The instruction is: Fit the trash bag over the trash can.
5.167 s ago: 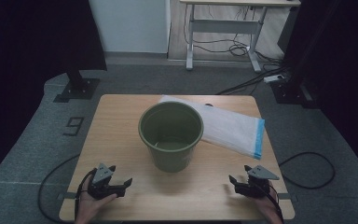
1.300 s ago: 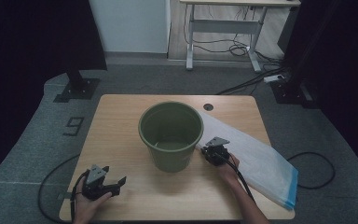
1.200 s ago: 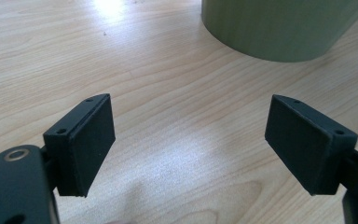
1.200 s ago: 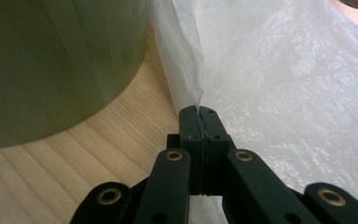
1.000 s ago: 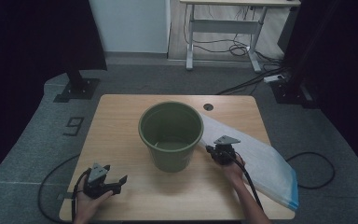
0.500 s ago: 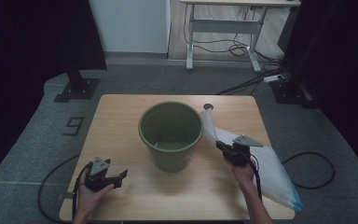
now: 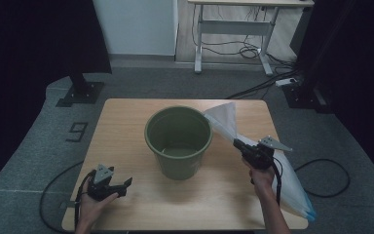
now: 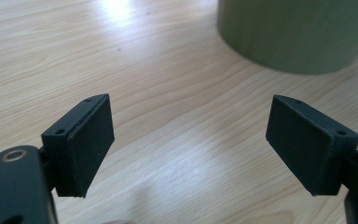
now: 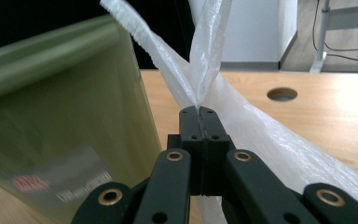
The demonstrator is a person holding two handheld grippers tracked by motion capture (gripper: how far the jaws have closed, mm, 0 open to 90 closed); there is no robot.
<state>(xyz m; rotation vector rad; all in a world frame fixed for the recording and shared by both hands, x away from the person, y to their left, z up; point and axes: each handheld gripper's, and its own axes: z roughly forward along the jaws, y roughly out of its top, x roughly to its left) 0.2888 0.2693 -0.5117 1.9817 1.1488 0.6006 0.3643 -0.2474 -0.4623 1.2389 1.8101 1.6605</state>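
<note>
Beside round green bucket (image 7: 178, 141) — right gripper (image 7: 238, 145) clamped on thin crinkly plastic bag (image 7: 222, 118); left gripper (image 8: 189, 140) spread, empty.

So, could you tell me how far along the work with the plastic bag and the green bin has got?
Done: the right gripper is shut on the plastic bag and holds one end in the air beside the green bin.
In hand: the bag's other end trails off the table edge.
Left: the bag is not yet opened or in the bin, which looks unlined. The left gripper waits open near the bin.
</note>
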